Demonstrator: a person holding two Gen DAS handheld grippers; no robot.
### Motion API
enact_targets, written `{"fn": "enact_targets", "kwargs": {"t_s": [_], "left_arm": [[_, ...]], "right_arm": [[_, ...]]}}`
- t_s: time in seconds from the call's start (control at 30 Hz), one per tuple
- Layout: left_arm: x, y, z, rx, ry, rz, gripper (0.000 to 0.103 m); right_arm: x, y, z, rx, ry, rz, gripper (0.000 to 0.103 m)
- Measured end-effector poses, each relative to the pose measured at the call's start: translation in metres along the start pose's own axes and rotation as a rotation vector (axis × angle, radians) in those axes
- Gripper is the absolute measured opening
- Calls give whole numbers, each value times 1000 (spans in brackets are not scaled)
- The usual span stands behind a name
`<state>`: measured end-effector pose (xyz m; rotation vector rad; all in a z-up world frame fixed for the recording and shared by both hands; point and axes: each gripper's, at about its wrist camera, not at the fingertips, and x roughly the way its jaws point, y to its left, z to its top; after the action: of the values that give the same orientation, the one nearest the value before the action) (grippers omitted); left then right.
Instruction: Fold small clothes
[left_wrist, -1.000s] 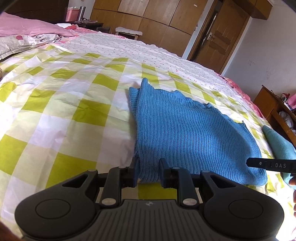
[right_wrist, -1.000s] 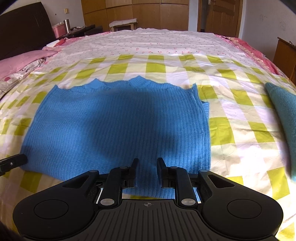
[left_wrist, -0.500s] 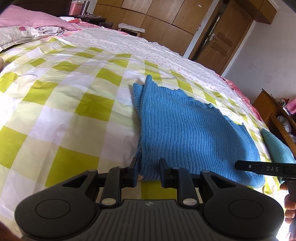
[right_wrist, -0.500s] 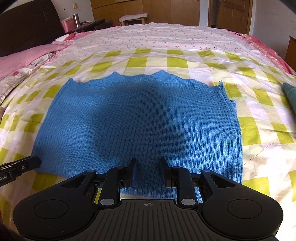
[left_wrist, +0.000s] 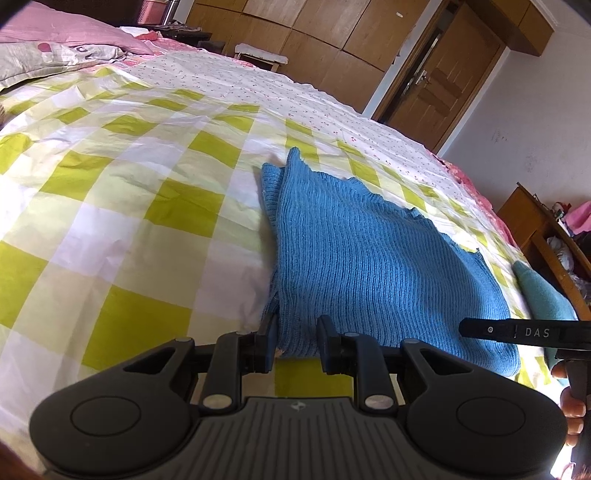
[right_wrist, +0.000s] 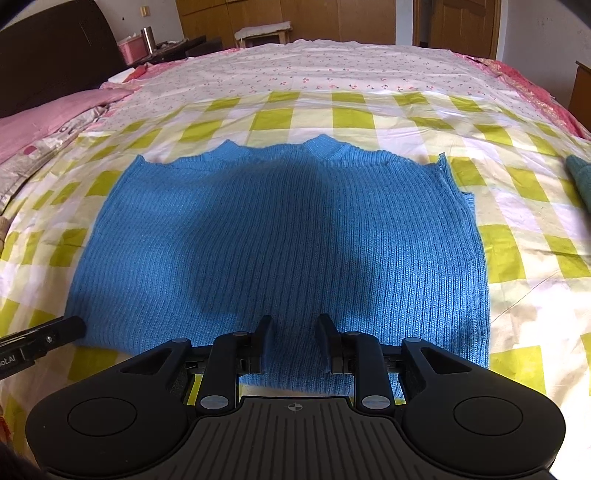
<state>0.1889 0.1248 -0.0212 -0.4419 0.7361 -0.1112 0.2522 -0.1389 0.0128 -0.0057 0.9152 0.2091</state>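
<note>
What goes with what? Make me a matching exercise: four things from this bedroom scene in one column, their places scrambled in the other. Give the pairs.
Things
1. blue ribbed knit sweater
2. teal fuzzy cloth
3. pink pillow
4. brown wooden door

Places
A. at the back of the room, past the bed
B. at the right edge of the green-and-white checked sheet
C. spread flat on the middle of the checked sheet
D. far left, at the head of the bed

Pairs: 1-C, 2-B, 3-D, 4-A

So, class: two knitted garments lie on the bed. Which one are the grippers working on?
The bright blue ribbed sweater, spread flat with both grippers at its near hem. The teal garment lies apart at the right edge, untouched.
</note>
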Motion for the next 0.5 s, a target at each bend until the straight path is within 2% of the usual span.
{"fn": "enact_targets", "kwargs": {"t_s": [0.13, 0.27, 0.4, 0.5], "left_arm": [[0, 0, -1, -3, -3, -2, 29], [0, 3, -1, -23, -5, -14, 29], [1, 5, -2, -37, -2, -29, 29], [0, 6, -3, -44, -2, -38, 29]], "right_arm": [[-7, 17, 17, -38, -29, 42, 26], [2, 46, 36, -70, -18, 99, 26], [17, 84, 55, -119, -12, 136, 35], [28, 109, 64, -158, 2, 150, 35]]}}
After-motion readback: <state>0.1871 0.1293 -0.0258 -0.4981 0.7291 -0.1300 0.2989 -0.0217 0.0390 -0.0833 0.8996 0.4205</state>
